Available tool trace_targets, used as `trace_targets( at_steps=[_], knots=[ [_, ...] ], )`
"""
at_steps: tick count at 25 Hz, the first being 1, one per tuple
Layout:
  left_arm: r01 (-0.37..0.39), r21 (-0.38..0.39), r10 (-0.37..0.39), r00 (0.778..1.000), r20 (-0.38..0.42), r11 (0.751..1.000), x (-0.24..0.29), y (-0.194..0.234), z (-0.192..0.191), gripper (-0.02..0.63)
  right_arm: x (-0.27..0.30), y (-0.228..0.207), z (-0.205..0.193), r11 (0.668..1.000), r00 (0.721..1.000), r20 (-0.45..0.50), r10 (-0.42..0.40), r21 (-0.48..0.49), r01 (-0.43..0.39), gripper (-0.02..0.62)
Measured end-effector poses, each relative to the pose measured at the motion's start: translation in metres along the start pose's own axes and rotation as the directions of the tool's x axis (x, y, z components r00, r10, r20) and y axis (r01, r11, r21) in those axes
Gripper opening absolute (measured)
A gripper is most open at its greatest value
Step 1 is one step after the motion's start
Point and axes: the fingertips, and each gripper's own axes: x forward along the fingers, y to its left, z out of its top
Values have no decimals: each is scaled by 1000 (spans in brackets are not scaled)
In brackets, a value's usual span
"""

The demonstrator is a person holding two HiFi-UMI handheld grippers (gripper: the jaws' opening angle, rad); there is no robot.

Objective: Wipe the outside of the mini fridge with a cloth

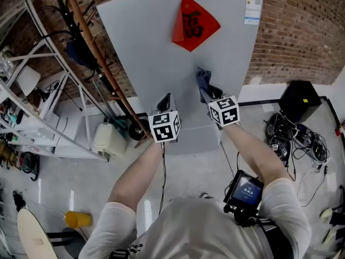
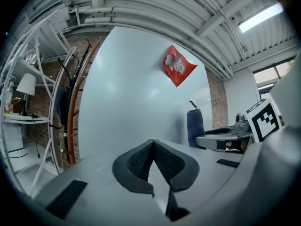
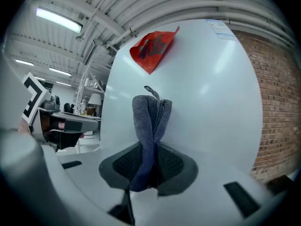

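A person in a white shirt is standing over the scene in the head view, wearing a small screen device (image 1: 245, 190) at the right of the waist and reaching both bare forearms forward. The left gripper (image 1: 165, 101) is pointing at the mini fridge (image 1: 161, 47) with its ribbed jaws pressed fully together and nothing between them, as the left gripper view is showing (image 2: 154, 161). Just beside it, the right gripper (image 1: 209, 94) is clamping its jaws tight on the lower end of a blue-grey cloth (image 1: 203, 81). In the right gripper view the cloth (image 3: 150, 119) is rising upright in a bunched fold from the jaws, directly in front of the fridge's pale flat face; whether it is touching cannot be told. A red diamond-shaped paper (image 1: 194, 23) is hanging higher on that face, with a printed label (image 1: 253, 7) at the upper corner. A brick wall (image 1: 302, 31) is running behind, and a white rack (image 1: 38, 117) is standing to the left.
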Motion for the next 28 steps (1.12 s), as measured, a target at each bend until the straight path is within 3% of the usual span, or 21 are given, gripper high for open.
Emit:
trace_targets(
  at_steps=[14,22,28],
  knots=[
    [-76,-19,76,997,-16,997,-55,105,-34,3,72,151,-19,987,986,-53,157,-18,-158,89],
    [-93,-7,92,993,-71,996,-68,154,-62,5,115,204,-35,984,983,-51,177,27,-176,89],
    [-99,4,99,991,-86,995,-68,178,-73,5,149,220,-35,987,987,-26,161,30,-160,89]
  ],
)
